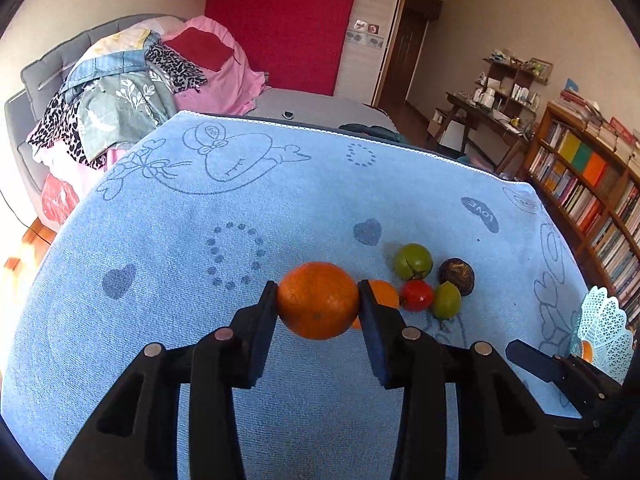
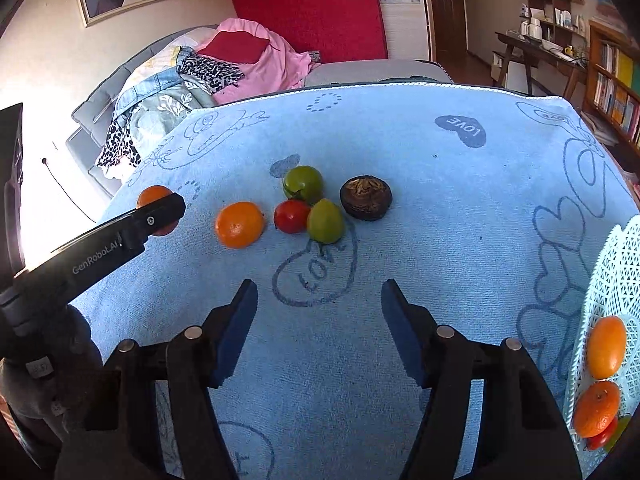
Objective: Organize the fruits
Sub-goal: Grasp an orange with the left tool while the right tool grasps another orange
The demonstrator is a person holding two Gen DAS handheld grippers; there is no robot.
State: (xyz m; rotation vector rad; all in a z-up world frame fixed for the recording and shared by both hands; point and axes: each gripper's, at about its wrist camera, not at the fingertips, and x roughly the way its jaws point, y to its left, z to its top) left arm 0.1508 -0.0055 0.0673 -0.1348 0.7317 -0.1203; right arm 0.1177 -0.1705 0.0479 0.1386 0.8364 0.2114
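My left gripper (image 1: 319, 298) is shut on a large orange (image 1: 318, 300), held a little above the blue towel (image 1: 200, 280). From the right wrist view that orange (image 2: 154, 196) shows behind a left finger (image 2: 160, 212). On the towel lie a smaller orange (image 2: 240, 225), a red fruit (image 2: 291, 216), a dark green fruit (image 2: 303, 182), a light green fruit (image 2: 325, 221) and a dark brown fruit (image 2: 366, 198). My right gripper (image 2: 319, 292) stands open over bare towel, short of this cluster, with nothing between its fingers.
A pale blue lattice basket (image 2: 616, 272) sits at the towel's right edge with two orange fruits (image 2: 607, 346) and a red one (image 2: 602, 436) in it. Beyond the towel are a bed piled with clothes (image 1: 132, 92) and a bookshelf (image 1: 592, 184) at the right.
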